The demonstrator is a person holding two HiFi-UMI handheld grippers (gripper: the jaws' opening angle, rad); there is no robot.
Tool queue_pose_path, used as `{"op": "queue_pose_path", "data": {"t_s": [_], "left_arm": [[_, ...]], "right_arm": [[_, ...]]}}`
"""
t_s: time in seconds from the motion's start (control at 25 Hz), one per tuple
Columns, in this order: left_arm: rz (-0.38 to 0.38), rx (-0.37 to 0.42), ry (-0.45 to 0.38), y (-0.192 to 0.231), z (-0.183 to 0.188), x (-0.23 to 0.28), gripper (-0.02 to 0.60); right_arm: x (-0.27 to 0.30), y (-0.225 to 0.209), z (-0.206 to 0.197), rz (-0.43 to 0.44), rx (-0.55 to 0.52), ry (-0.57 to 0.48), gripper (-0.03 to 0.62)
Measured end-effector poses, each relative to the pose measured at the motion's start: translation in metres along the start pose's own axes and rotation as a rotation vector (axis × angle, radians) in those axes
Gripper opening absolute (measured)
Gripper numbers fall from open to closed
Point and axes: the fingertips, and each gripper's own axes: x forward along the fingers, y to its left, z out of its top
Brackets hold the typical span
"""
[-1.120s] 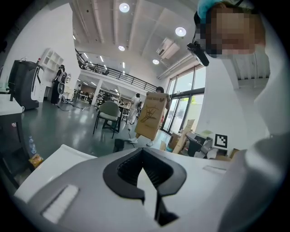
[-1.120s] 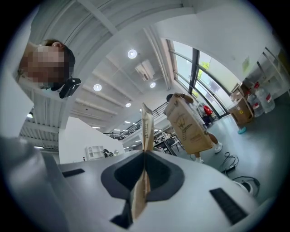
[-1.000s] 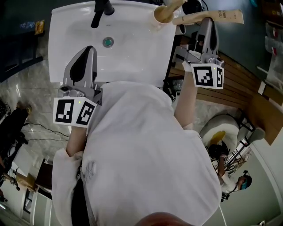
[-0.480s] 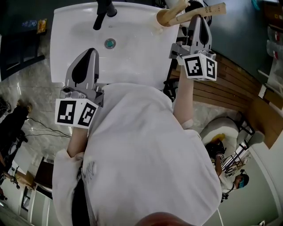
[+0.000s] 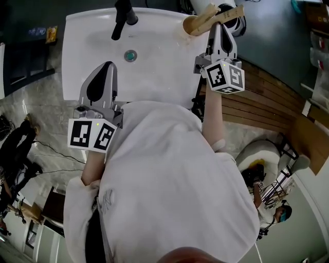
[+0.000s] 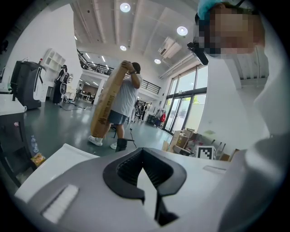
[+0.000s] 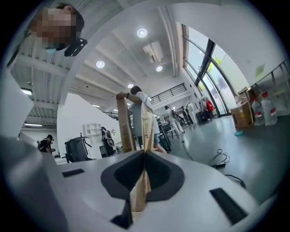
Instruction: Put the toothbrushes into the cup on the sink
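A light wooden cup point(image 5: 189, 24) stands on the back right corner of the white sink point(image 5: 154, 72). One brown toothbrush box point(image 5: 207, 11) leans in it and shows upright in the right gripper view point(image 7: 123, 127). My right gripper point(image 5: 219, 25) is shut on a second brown toothbrush box point(image 5: 230, 13), whose left end tilts down at the cup's mouth. That box runs up between the pads point(image 7: 144, 136). My left gripper point(image 5: 105, 66) hovers over the sink's front edge, and its jaws meet at the tips with nothing between them point(image 6: 142, 152).
A black faucet point(image 5: 123, 14) rises at the back of the basin, with the drain point(image 5: 130, 55) in front of it. Wooden slats point(image 5: 267, 97) lie to the right of the sink. Grey marble floor point(image 5: 36, 108) lies to the left.
My right gripper has moved left toward the cup. Its box has swung from lying sideways to tilting into the cup's mouth. The left gripper has kept still.
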Motion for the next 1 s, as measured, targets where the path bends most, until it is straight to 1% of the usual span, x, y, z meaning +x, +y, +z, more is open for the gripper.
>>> {"op": "queue_pose_path", "data": {"t_s": [0.2,0.44,0.68,1.0], "left_arm": [[0.000,-0.002,0.000,-0.002,0.000,-0.001,-0.003],[0.000,0.003,-0.002,-0.004,0.003,-0.002,-0.003],[0.000,0.004,-0.004,-0.003,0.002,-0.001,-0.003],[-0.001,0.006,-0.008,-0.005,0.004,-0.003,-0.003]], "right_arm": [[0.001,0.003,-0.021,-0.005,-0.049,0.065,0.015],[0.004,0.004,-0.035,-0.008,-0.076,0.124,0.017],[0.004,-0.002,-0.059,-0.030,-0.124,0.211,0.017],[0.004,0.000,-0.062,-0.017,-0.158,0.231,0.017]]}}
